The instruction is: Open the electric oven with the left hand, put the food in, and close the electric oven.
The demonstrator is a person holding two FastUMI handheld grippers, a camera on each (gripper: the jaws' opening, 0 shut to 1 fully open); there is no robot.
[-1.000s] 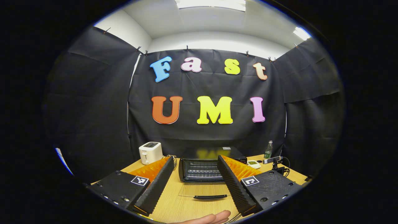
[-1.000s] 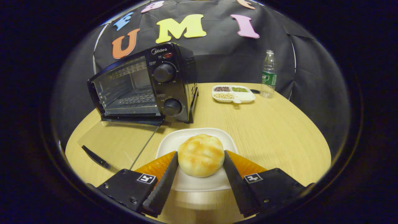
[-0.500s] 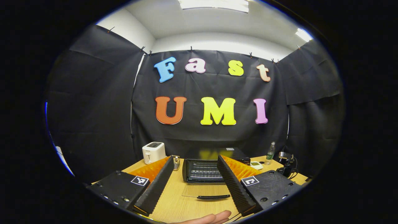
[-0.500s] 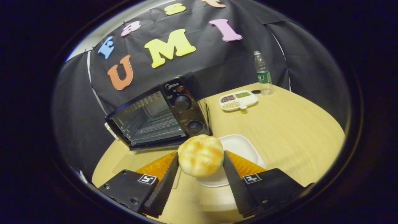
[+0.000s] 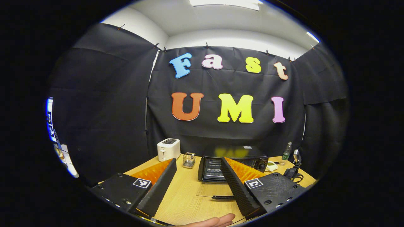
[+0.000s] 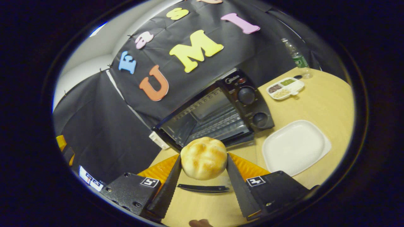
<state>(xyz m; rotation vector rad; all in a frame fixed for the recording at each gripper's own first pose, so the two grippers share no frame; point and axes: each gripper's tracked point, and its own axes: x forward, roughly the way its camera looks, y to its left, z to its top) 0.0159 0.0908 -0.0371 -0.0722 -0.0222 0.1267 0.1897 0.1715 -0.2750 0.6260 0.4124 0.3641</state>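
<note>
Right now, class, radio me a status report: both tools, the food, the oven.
Right tool shut on bun, lifted off white plate. Left tool open, empty. Oven door down, mouth unobstructed ahead.

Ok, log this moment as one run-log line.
phase: carry food to oven | oven: door down, open | right gripper: shut on bun, lifted before oven mouth | plate: empty | left gripper: open, holding nothing

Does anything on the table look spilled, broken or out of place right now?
Nothing stands out. The oven door lies open flat on the table, as the job needs. The bun is whole, held in the right gripper. The white plate is bare, and the snack tray holds its contents.
</note>
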